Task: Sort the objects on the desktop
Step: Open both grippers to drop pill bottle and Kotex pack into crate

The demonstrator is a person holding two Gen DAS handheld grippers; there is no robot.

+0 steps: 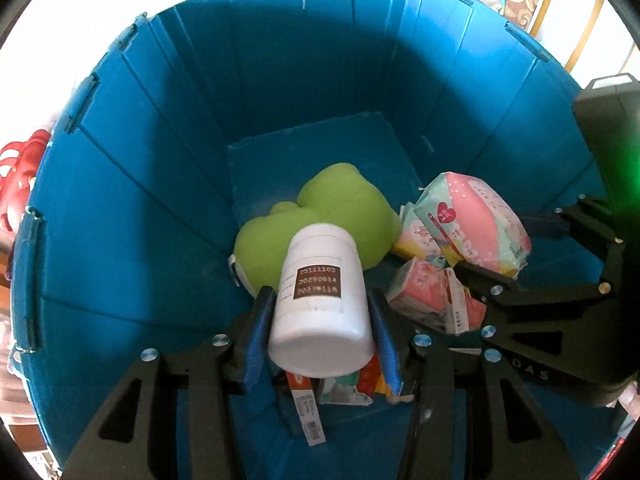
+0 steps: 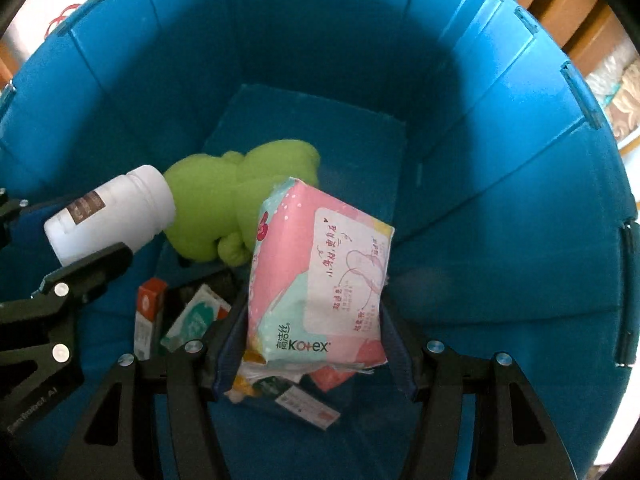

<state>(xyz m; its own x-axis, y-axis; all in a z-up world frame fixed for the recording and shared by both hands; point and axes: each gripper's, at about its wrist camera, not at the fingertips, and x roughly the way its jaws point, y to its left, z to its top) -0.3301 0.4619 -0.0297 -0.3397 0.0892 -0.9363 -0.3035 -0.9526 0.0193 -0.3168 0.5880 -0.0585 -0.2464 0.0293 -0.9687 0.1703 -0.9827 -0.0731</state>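
White bottle, brown label, tilted, clamped between left gripper fingers inside blue bin. Pink Kotex pack upright between right gripper fingers. Green plush lies just beyond the bottle.

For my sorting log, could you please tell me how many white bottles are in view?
1: the white bottle is held between the left gripper fingers, above the blue bin. Others may be hidden under the packets.

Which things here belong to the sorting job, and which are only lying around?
Job:
- white bottle, held by left gripper
- pink Kotex pack, held by right gripper
- blue bin
- green plush toy and small packets, already in the bin

Lying around:
- red object outside the bin
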